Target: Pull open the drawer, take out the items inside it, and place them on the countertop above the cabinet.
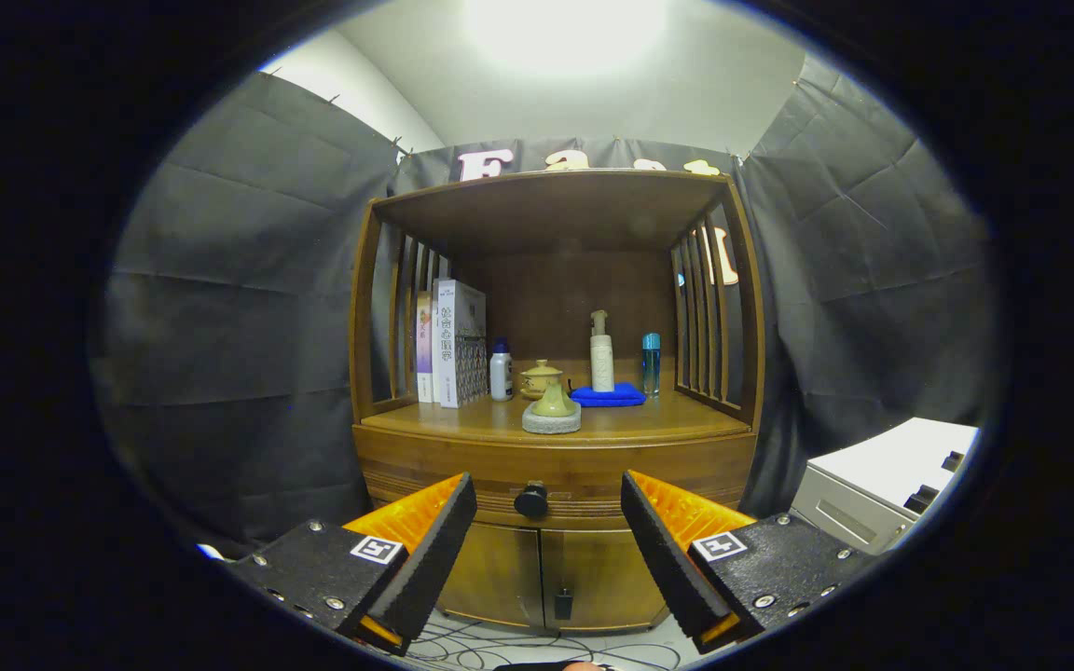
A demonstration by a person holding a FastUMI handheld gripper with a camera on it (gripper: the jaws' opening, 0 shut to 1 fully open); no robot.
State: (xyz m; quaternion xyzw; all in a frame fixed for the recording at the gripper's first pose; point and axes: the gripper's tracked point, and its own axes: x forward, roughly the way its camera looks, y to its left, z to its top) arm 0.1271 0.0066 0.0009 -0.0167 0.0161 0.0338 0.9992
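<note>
Ahead, claw (pixel 548 522) agape before closed drawer (pixel 556 485); crowded countertop (pixel 649 424)

A wooden cabinet's countertop (pixel 658 421) carries books (pixel 451 343), a white bottle (pixel 501 371) and a lidded pot (pixel 542 377). A folded blue cloth (pixel 608 396) and a blue bottle (pixel 651 364) stand alongside.

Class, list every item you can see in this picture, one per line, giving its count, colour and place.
cabinet: one, brown wood, ahead of the fingers
drawer knob: one, black, between the fingertips, drawer closed
books: a few, white and purple, upright at the countertop's left
white bottle: one, blue cap, beside the books
teapot: one, tan, behind the stone
small pot on stone: one, olive on grey, countertop front
pump bottle: one, cream, behind the cloth
blue cloth: one, folded, right of the teapot
blue bottle: one, right of the cloth
hand-held gripper: one, open, fingers either side of the knob, apart from it
</note>
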